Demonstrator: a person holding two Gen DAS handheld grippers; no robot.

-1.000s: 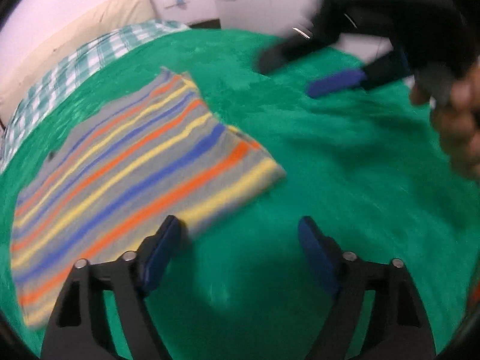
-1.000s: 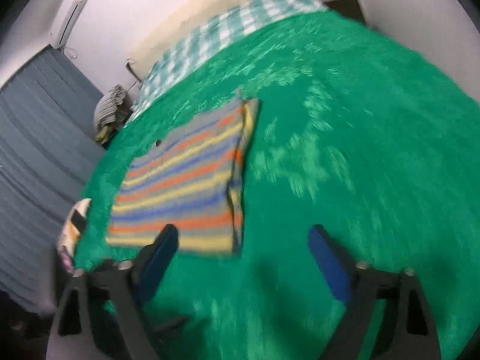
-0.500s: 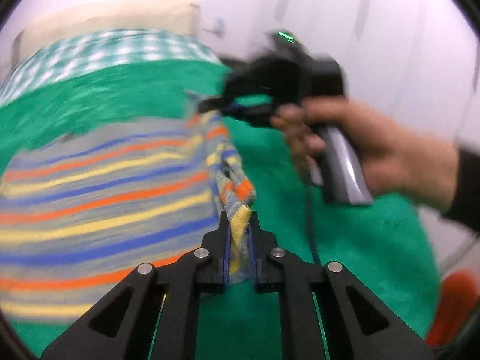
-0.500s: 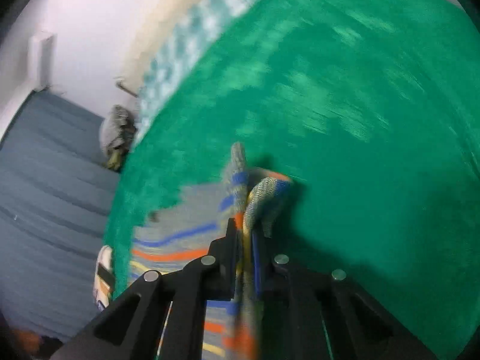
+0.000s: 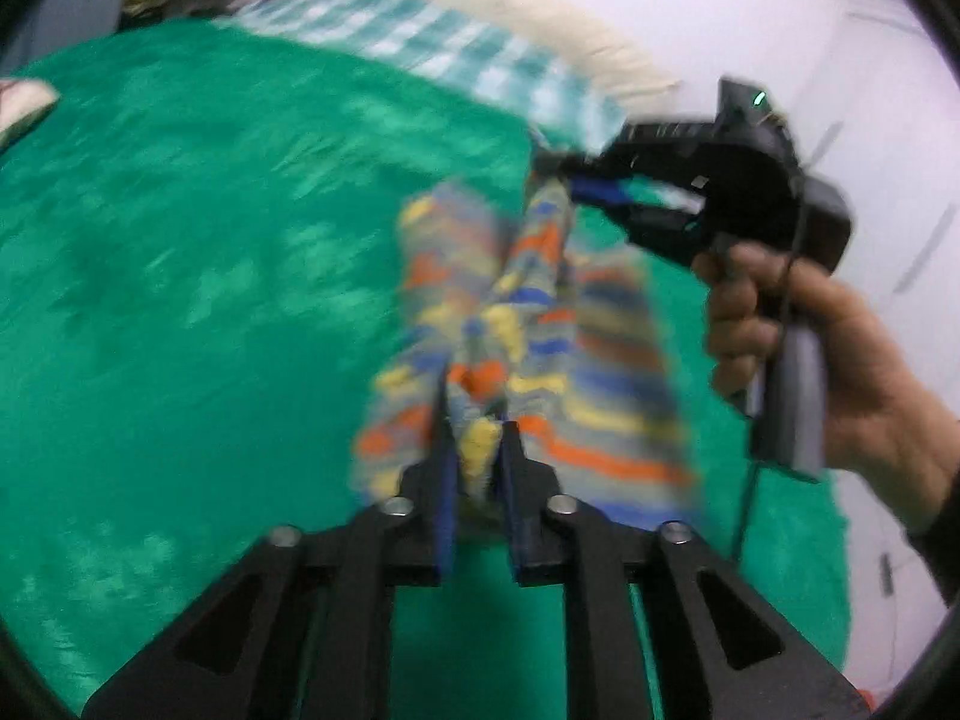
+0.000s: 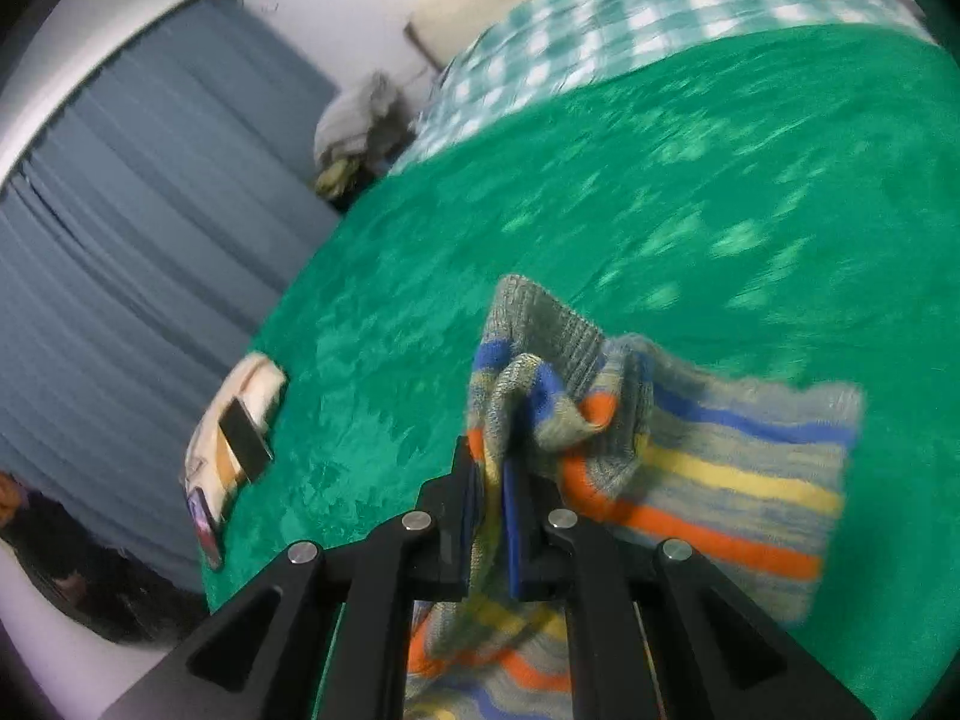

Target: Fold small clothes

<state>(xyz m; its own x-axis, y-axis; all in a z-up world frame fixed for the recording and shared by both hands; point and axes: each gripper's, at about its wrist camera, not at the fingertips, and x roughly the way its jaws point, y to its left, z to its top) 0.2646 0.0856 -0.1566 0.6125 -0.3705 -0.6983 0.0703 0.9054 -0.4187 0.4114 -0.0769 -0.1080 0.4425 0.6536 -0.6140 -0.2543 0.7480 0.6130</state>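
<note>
A small grey knit garment [image 5: 576, 348] with orange, yellow and blue stripes hangs lifted over the green blanket [image 5: 210, 240]. My left gripper [image 5: 477, 450] is shut on its near edge. In the left wrist view my right gripper [image 5: 570, 180] is shut on the far edge, held in a hand. In the right wrist view the right gripper [image 6: 492, 480] is shut on a bunched corner of the garment [image 6: 720, 468], which drapes to the right over the blanket [image 6: 540, 228].
A green-checked sheet [image 6: 630, 18] and a cream pillow [image 5: 510, 18] lie at the bed's head. A small cloth with a phone on it [image 6: 240, 426] lies at the bed's left edge. Blue curtains [image 6: 120, 240] hang at the left. A pile of clothes [image 6: 354, 126] sits beside the bed.
Both grippers went from open above the flat garment to shut on its right edge. They have now lifted it off the blanket and swung it over to the left.
</note>
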